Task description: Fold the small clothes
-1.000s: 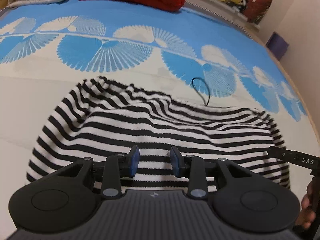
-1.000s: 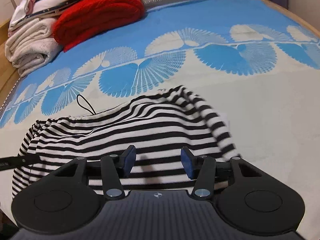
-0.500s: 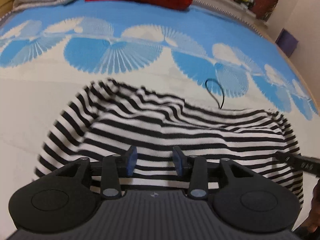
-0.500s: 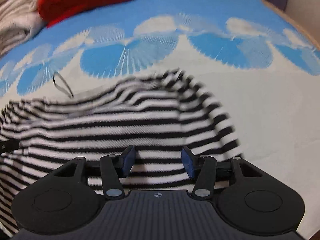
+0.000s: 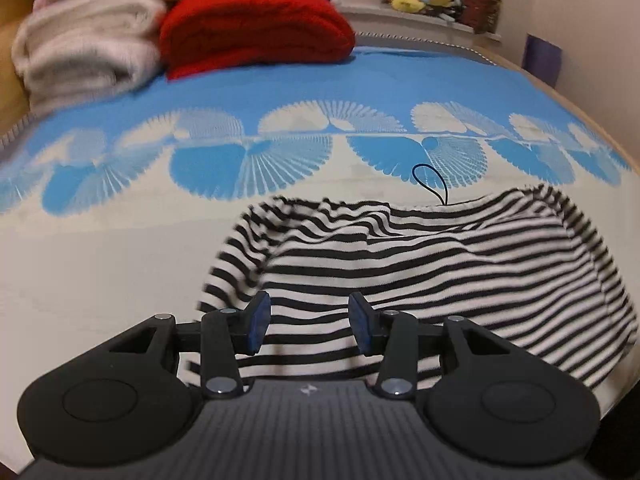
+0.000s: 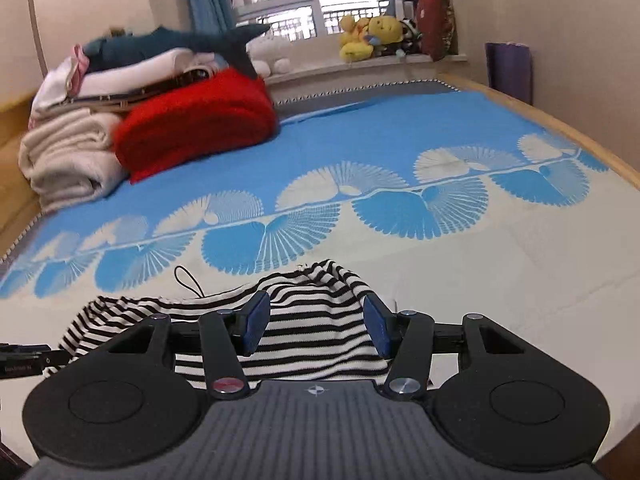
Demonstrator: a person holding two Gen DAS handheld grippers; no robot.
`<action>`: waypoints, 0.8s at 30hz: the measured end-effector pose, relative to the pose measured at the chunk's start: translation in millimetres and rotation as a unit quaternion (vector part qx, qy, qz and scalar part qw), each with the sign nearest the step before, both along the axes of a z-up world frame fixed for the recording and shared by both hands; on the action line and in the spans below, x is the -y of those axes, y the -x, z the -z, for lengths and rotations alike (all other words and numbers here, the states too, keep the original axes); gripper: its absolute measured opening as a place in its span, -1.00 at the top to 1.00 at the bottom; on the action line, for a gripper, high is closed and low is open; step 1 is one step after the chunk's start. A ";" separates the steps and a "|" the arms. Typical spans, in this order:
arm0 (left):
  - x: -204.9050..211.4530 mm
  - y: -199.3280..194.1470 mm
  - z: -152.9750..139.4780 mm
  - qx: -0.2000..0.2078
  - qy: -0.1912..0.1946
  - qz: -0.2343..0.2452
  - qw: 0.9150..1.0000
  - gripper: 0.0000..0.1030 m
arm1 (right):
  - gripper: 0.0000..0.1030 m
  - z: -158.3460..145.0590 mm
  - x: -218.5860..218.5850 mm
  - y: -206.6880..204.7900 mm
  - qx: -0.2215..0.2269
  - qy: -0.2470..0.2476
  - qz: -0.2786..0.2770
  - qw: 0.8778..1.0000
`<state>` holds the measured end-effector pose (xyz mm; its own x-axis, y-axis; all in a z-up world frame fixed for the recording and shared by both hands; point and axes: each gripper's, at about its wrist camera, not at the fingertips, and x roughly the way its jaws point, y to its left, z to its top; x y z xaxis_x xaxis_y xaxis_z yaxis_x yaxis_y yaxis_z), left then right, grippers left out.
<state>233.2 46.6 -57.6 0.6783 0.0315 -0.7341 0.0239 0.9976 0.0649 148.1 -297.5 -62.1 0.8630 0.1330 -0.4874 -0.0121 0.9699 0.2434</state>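
Black-and-white striped garment (image 5: 420,276) lies bunched on the cream part of the bedspread (image 5: 100,264) in the left wrist view, right of centre, with a thin black cord loop (image 5: 430,182) sticking out past its far edge. The left gripper (image 5: 307,322) hangs over the garment's near-left part, its 2 blue-padded fingers (image 5: 256,322) spread apart with striped cloth showing between them, gripping nothing. Beyond, a folded red blanket (image 5: 256,30) sits beside a cream blanket (image 5: 84,60).

From the right wrist view, the garment (image 6: 304,320) sits low in the frame, largely behind the right gripper (image 6: 316,326), whose 2 fingers (image 6: 376,330) are likewise spread wide over the cloth's right end. The cord loop (image 6: 188,280) lies at the garment's far-left edge. Yellow plush toys (image 6: 368,36) line the windowsill (image 6: 360,66).
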 end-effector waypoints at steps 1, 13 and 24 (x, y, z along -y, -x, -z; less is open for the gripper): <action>2.8 6.9 -3.2 0.007 -0.019 0.007 1.000 0.08 | -0.04 0.5 1.8 4.7 0.001 -0.003 0.003 1.000; -29.3 89.3 1.7 -0.002 0.129 -0.036 0.991 0.85 | -0.04 8.5 13.9 24.7 0.007 0.043 -0.002 0.999; -85.4 87.0 41.6 -0.106 0.274 -0.169 0.941 0.43 | -0.04 11.0 33.1 34.6 0.009 0.036 -0.010 0.999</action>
